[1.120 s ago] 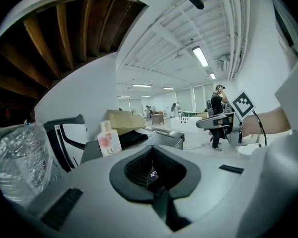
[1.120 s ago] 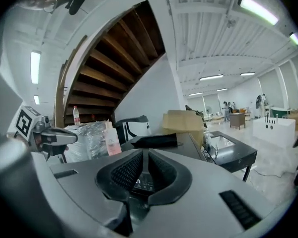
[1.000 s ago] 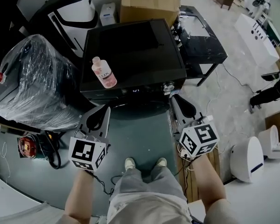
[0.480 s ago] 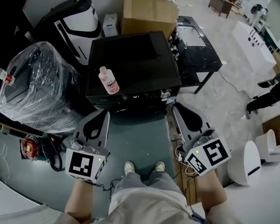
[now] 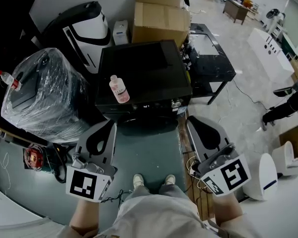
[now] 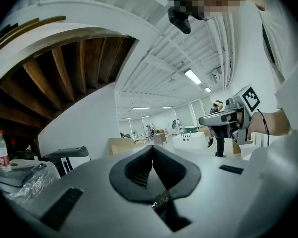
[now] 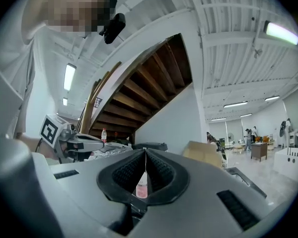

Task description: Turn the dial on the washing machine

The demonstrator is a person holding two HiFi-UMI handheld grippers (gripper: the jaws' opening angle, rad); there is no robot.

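The black washing machine stands in front of me in the head view, its small silver dial at the right end of the front panel. A pink bottle lies on its lid and shows past the right jaws. My right gripper hangs below and right of the dial, clear of it; its jaws are closing and meet at the tips, with nothing between them. Lower left of the machine, my left gripper is shut and empty.
A plastic-wrapped appliance sits left of the machine, a cardboard box behind it, a black table to its right. White units stand on the floor at right. My shoes rest on the green mat.
Both grippers have drawn back toward me, away from the machine front. The right gripper's tips were close under the dial; they now hang lower and further off.
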